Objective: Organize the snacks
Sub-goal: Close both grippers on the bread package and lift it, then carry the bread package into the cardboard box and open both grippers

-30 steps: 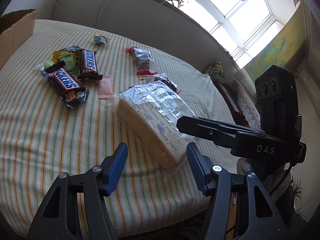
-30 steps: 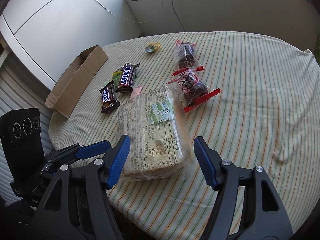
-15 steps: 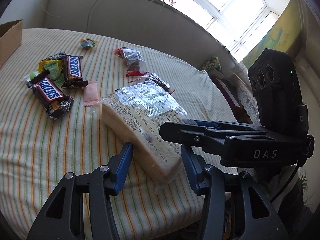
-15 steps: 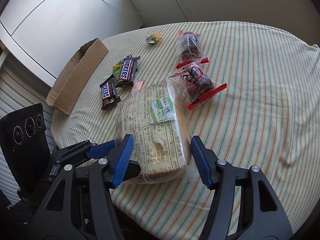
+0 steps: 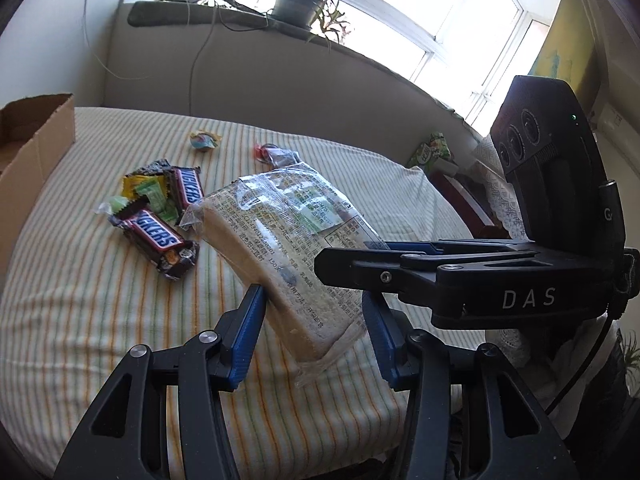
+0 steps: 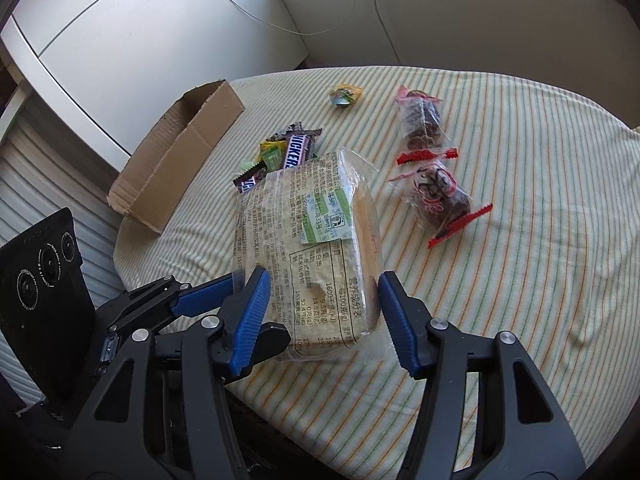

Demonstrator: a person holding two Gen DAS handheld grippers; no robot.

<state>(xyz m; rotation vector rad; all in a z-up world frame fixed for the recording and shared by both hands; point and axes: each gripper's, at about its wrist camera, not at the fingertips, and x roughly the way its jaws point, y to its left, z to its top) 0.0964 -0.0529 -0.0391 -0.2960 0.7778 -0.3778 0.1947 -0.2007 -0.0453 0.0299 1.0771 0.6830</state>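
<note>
Because the bread pack (image 6: 316,256) is wide, soft and slack in its clear wrapper, both tools share it at its near end, low in each frame, probably so that neither squeezes hard enough to crush the slices. Right tool (image 6: 320,312): jaws closing, blue pads about at the two long sides of the pack, the left pad on the film; whether the right pad presses yet I cannot tell. Left tool (image 5: 310,334): about half open, left pad touching the cut face of the loaf, the right pad hidden behind the other tool's black arm, so a firm hold cannot be confirmed. Pack sits tilted, near end raised off the striped worktop (image 6: 520,200); the far end looks lower, contact unclear. Long axis runs from the tools away up the frame, far sealed end pointing toward the Snickers bars (image 6: 296,156) at centre-left, printed label face upward. Beyond and to the right lie two red-edged pastry bags (image 6: 436,196), apart from the pack. Farther left, at the worktop's edge, stands the open cardboard box (image 6: 176,168), judged the likely destination. A small wrapped candy (image 6: 344,94) lies farthest back.
</note>
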